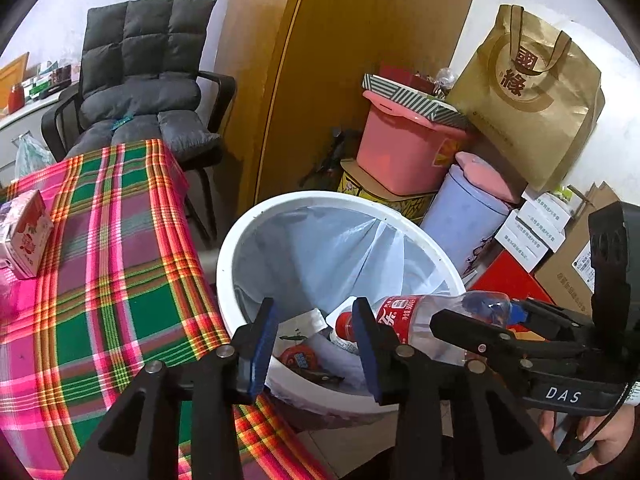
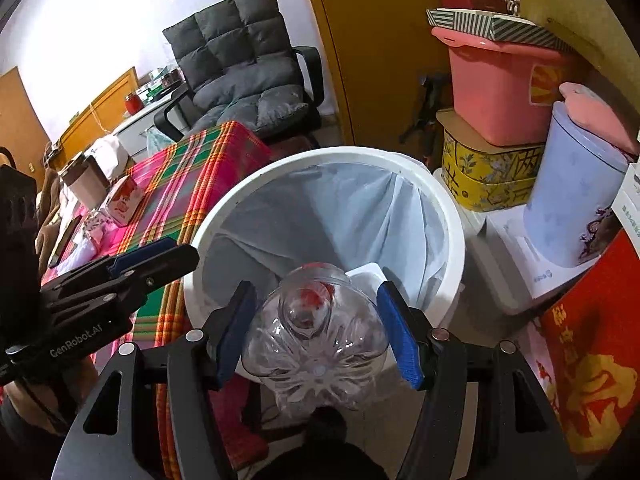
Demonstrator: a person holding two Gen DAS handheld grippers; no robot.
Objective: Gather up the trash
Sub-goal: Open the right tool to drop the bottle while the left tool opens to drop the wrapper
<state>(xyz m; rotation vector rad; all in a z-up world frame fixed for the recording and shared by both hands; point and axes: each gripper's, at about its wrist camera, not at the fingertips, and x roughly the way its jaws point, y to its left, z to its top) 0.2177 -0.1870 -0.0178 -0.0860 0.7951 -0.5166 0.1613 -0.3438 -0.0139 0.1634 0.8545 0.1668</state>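
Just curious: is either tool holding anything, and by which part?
The right tool holds the clear plastic bottle near its base, over the white bin. The left tool holds nothing.

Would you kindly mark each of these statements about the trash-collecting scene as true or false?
1. The right gripper holds a clear plastic bottle with a red label over the bin. True.
2. The round white trash bin has no liner. False: a pale translucent plastic bag lines it.
3. The left gripper is clamped on a small pink and white carton. False: its jaws are open with nothing between them; the carton stands on the pink and green plaid cloth.
4. The bin already holds some trash. True: a few discarded items lie at the bottom.
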